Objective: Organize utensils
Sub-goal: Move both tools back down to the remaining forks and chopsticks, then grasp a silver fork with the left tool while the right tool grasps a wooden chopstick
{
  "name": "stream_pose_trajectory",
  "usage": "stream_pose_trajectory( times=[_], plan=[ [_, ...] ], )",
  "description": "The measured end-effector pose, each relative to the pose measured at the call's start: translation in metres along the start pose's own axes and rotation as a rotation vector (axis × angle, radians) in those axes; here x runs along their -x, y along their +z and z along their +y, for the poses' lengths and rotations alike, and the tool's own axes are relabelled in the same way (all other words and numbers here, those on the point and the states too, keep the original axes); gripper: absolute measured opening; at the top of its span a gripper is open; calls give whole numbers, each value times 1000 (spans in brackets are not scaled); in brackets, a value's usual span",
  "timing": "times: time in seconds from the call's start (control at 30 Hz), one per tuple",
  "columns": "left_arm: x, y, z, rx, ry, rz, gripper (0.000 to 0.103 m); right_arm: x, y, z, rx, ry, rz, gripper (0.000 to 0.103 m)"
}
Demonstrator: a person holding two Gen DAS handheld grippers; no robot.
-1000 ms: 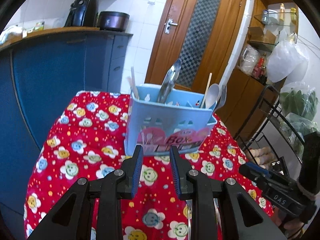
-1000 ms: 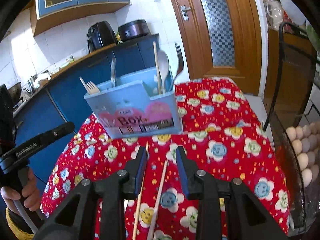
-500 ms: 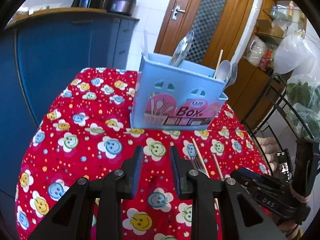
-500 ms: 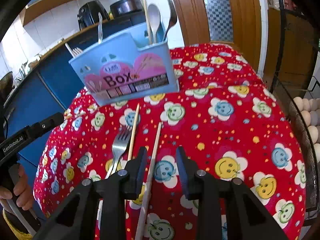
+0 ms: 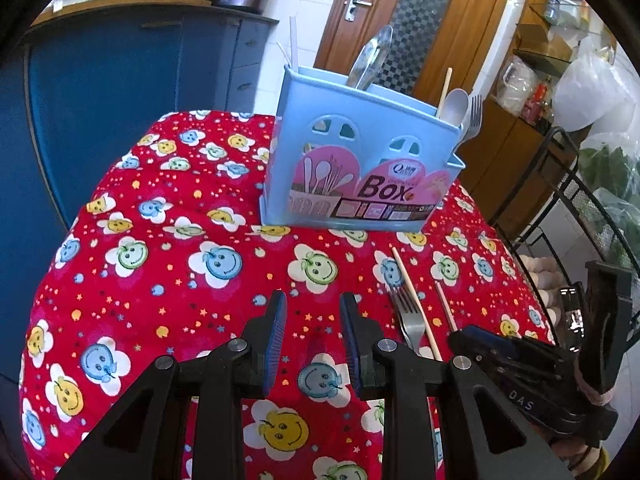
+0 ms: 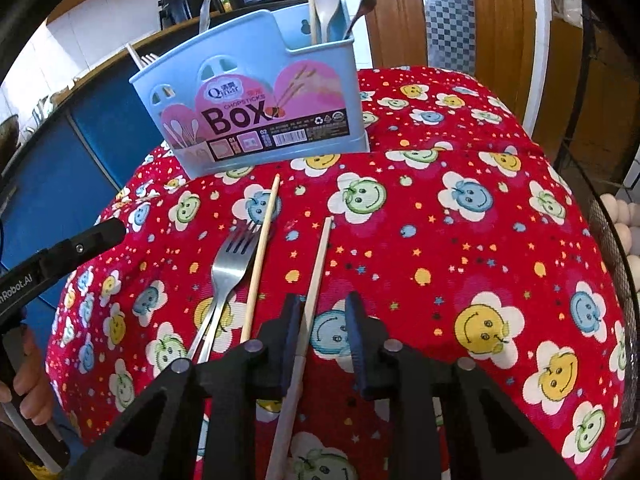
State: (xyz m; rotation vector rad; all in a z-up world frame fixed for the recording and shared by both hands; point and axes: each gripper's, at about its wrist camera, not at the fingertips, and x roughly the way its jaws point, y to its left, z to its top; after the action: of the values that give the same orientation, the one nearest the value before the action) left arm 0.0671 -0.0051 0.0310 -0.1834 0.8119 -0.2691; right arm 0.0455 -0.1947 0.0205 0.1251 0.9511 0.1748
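A light blue utensil box (image 5: pixel 360 160) stands on the red flowered tablecloth (image 5: pixel 160 240), with spoons, a fork and a chopstick upright in it. In front of the utensil box (image 6: pixel 256 108) lie a steel fork (image 6: pixel 232 264) and two wooden chopsticks. The left chopstick (image 6: pixel 262 248) lies beside the fork. The right chopstick (image 6: pixel 318 268) runs between the jaws of my right gripper (image 6: pixel 324 320), close to the left pad. Those jaws are closing, with a gap still showing on the right side. My left gripper (image 5: pixel 313 312) hovers open over bare cloth, left of the fork (image 5: pixel 408 316).
A blue kitchen cabinet (image 5: pixel 120 80) stands behind the table, with a black appliance and a cooker on top. A wooden door (image 5: pixel 400 12) is at the back. A black wire rack (image 6: pixel 616 240) holding eggs is by the table's right edge. A hand (image 6: pixel 28 384) holds the left gripper.
Both grippers have come down toward the table and tilted downward. The fork and chopsticks have come into fuller view. The right jaws have narrowed around the right chopstick.
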Motion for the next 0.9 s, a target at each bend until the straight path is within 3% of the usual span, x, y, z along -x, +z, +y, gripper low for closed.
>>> stream_pose_trajectory(
  times=[0.2,0.47,0.9],
  plan=[
    [-5,-3,-5,-13,-5,23,28,-2,0,1,4,-3,-2,10],
    [-13,-10,-20,-57,-26,69,28,4,2,-11,-70,58,-22,6],
    [-29,-29,-47,-141,-80,186,28,29,0,-25,-104,78,-85,6]
  ],
)
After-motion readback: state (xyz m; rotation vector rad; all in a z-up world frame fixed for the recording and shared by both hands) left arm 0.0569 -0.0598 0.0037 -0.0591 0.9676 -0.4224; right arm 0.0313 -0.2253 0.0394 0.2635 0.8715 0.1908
